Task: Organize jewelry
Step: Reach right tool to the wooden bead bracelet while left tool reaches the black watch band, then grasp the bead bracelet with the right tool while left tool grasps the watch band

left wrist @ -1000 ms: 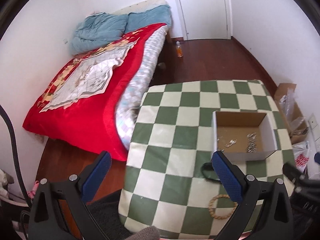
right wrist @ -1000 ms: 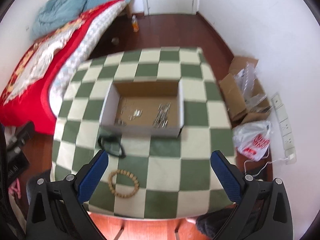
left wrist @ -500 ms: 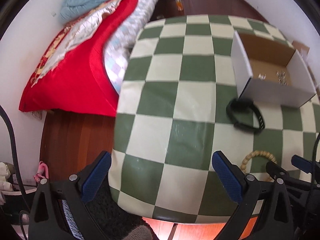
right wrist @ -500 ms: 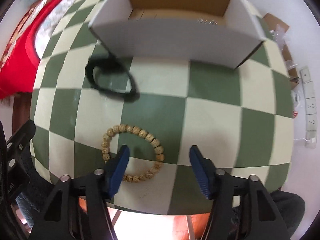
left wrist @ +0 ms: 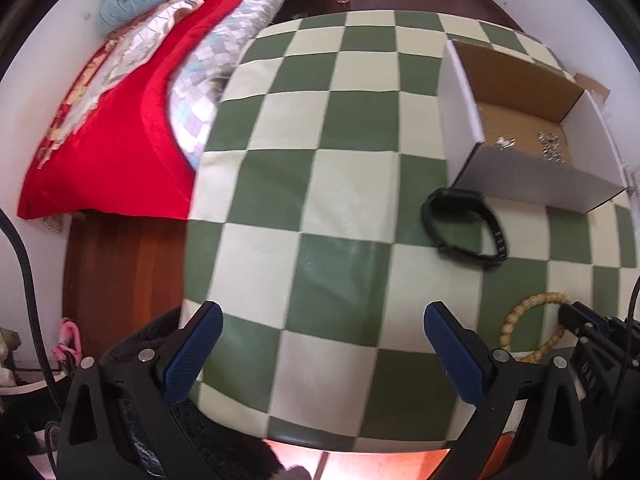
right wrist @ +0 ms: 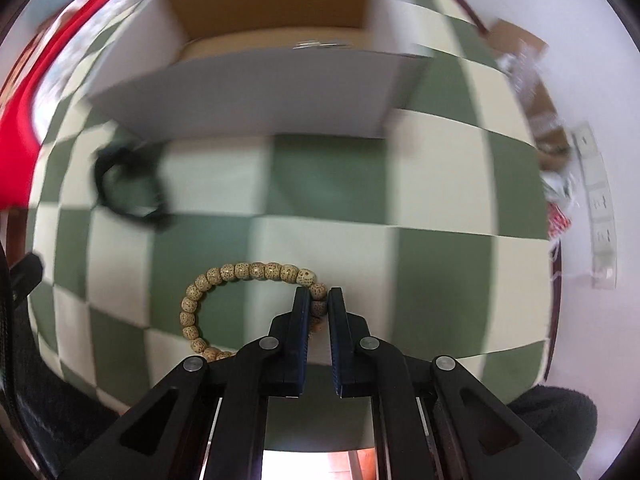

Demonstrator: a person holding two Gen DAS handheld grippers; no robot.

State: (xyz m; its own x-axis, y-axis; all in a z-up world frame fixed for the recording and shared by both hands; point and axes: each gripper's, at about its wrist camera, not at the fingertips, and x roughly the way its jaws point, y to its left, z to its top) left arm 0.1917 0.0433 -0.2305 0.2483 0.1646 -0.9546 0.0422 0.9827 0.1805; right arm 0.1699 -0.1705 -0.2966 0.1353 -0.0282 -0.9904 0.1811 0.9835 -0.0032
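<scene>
Two grippers over the checkered desk (left wrist: pixel 340 184); the right gripper (right wrist: pixel 319 300) is pinching one bead of the wooden bead bracelet (right wrist: pixel 240 272), which curls off to its left on the desk; the left gripper (left wrist: pixel 324 344) is spread wide, nothing in it; ahead and right of it sit the black band (left wrist: pixel 464 228) and the cardboard box (left wrist: pixel 532 184), touching.

Bench (left wrist: pixel 340 208) cover: smooth checked sheet, faint sheen. Bead bracelet (right wrist: pixel 240 272): matt, speckled, wood-like beads. Watch band (left wrist: pixel 464 228): matt black, rubbery. Box (left wrist: pixel 520 184): matt card, white outside, raw brown inside. Claw pads (left wrist: pixel 454 350): ribbed blue, on matt black plastic.
</scene>
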